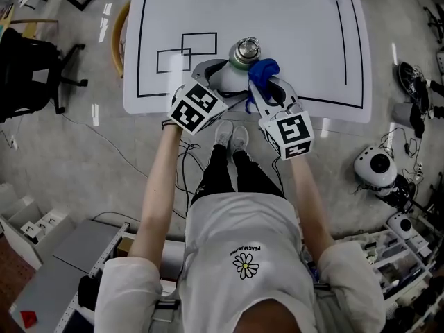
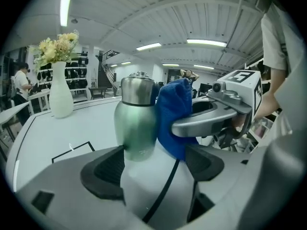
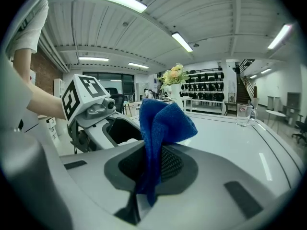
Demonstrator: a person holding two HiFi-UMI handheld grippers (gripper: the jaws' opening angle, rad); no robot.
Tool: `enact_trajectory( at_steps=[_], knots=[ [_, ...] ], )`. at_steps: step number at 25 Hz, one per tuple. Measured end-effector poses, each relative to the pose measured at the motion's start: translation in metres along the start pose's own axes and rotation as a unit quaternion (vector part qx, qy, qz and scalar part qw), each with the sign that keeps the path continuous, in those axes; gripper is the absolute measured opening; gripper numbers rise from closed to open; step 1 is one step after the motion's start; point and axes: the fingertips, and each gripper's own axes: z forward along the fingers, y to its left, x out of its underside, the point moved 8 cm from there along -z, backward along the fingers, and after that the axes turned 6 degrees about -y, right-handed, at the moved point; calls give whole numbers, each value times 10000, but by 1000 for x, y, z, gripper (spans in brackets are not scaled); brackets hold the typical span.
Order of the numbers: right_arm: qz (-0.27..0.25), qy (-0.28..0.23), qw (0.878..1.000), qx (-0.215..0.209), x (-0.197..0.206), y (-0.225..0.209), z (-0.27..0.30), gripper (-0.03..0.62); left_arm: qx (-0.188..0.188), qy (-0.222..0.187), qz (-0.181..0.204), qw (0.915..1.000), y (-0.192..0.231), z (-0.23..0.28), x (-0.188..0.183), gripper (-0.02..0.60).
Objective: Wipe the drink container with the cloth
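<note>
The right gripper (image 3: 153,164) is clenched on the blue cloth (image 3: 165,121) and holds it against the drink container (image 2: 136,119), on the flank away from the black rectangles (image 1: 186,50) outlined on the table (image 1: 277,19). The left gripper (image 2: 156,166) is released. Its jaws bracket the container's lower body, and the pad nearer the rectangles looks to touch it. The container stands just beside the rectangles, upright, long axis vertical, steel cap pointing up. The wipe itself seems to be in hand. The next stroke likely calls for sliding the cloth along the green wall. The left jaws should probably close first so the container does not tip or skid.
</note>
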Motion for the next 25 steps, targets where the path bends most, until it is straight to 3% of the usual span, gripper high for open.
enact_trajectory(
  at_steps=[7,13,20,25],
  knots=[
    [65,131,9997,-196,1,14,4,43,71,-72,-251,9996,-20,-6,4,380],
    [97,156,9996,-215,0,11,1,43,160,14,-12,9999,-18,-9,4,380],
    [-132,-45,9998,105,-28,-13,-16,43,-265,-109,317,9991,2,-11,-15,380],
    [209,-370,9991,81,-50,-43,-9,43,-340,-201,15,9992,18,-2,-17,380]
  ],
)
